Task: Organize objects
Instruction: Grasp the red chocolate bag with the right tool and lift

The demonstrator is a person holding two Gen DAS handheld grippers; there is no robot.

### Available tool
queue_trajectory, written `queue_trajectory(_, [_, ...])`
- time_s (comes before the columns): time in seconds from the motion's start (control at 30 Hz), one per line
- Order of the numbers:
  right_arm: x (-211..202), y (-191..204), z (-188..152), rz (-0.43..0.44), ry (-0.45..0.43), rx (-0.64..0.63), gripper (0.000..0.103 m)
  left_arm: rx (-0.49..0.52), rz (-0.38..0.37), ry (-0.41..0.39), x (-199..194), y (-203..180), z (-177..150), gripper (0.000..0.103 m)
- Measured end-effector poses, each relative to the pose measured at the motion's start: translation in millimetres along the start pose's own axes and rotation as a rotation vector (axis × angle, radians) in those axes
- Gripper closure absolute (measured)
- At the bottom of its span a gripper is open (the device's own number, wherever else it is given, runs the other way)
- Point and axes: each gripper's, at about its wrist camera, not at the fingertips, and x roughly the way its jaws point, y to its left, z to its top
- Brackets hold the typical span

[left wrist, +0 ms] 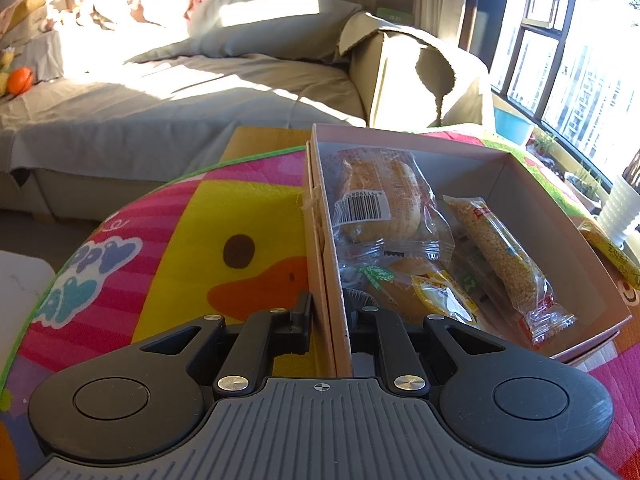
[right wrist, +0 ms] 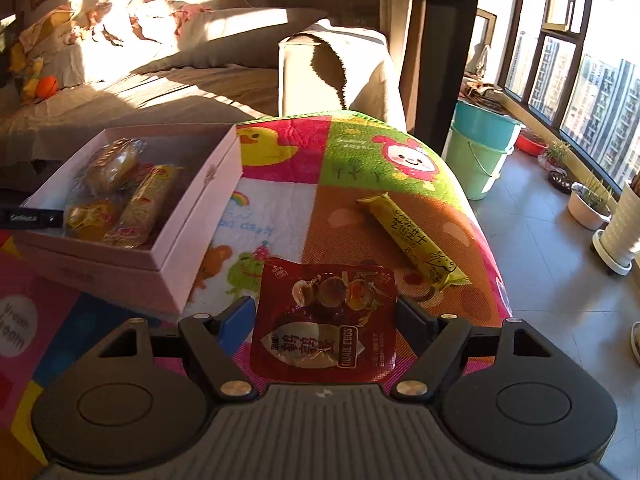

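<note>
While sunlight falls across the room, the following items lie on a cartoon-printed play mat (right wrist: 352, 152) spread over a raised surface.

Pink cardboard box (left wrist: 520, 152), open-topped, resting on the mat at the left of the right wrist view. Contents: a clear-wrapped bun with a barcode label (left wrist: 380, 196) at the far end; a long clear-wrapped puffed-grain bar (left wrist: 500, 256) lying lengthwise along the right side; a small yellow snack packet (left wrist: 444, 296) at the near end; further wrapped items beneath, not identifiable.

Left gripper (left wrist: 330, 320): jaws pressed together on the near left wall of the box, one finger outside the wall, the other inside among the snacks. The wall stands upright between them.

Red quail egg packet (right wrist: 326, 320), flat, square, printed "QUAIL EGGS", lying between the fingers of the right gripper (right wrist: 326, 318). Right gripper: jaws spread about as wide as the packet, one finger at each side edge. Whether the pads press on the packet or only stand beside it cannot be told; the packet appears to sit flat over the mat.

Yellow snack stick (right wrist: 412, 240), long wrapped tube with dark lettering, lying diagonally on the mat beyond and to the right of the red packet, apart from it and well apart from the box.

Surroundings: grey-covered sofa (left wrist: 160, 92) behind the mat, an orange ball (left wrist: 20, 80) on its far left; stacked teal buckets (right wrist: 480, 148) on the tiled floor by the window; potted plants (right wrist: 592, 200) along the sill.
</note>
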Motion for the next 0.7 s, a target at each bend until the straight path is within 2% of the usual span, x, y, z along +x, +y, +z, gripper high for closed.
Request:
queue_trajectory(0.13, [-29.3,33.5,-6.9,0.091,0.007,-0.102,0.026,-0.005,-0.004,-0.001,-0.2,0.6,-0.2,0.088])
queue_trajectory(0.23, [-57.1,54.8,-1.6,0.173,-0.030,-0.159,0.026,-0.008,-0.008,-0.001,-0.2,1.5,-0.2,0.088])
queue_trajectory(0.43, [-103.0,78.4,46.7,0.249,-0.242,-0.182,0.026,-0.015,-0.008,-0.004,-0.3,1.5,-1.0,0.088])
queue_trajectory(0.57, [-94.5,90.9,87.7,0.261,-0.338,-0.165,0.026,-0.015,-0.008,-0.003,-0.2,1.4,-0.9,0.088])
queue_trajectory(0.7, [-51.5,102.0,115.0,0.301,-0.281,-0.102,0.025,-0.011,-0.007,-0.002,-1.2,0.3,-1.1,0.088])
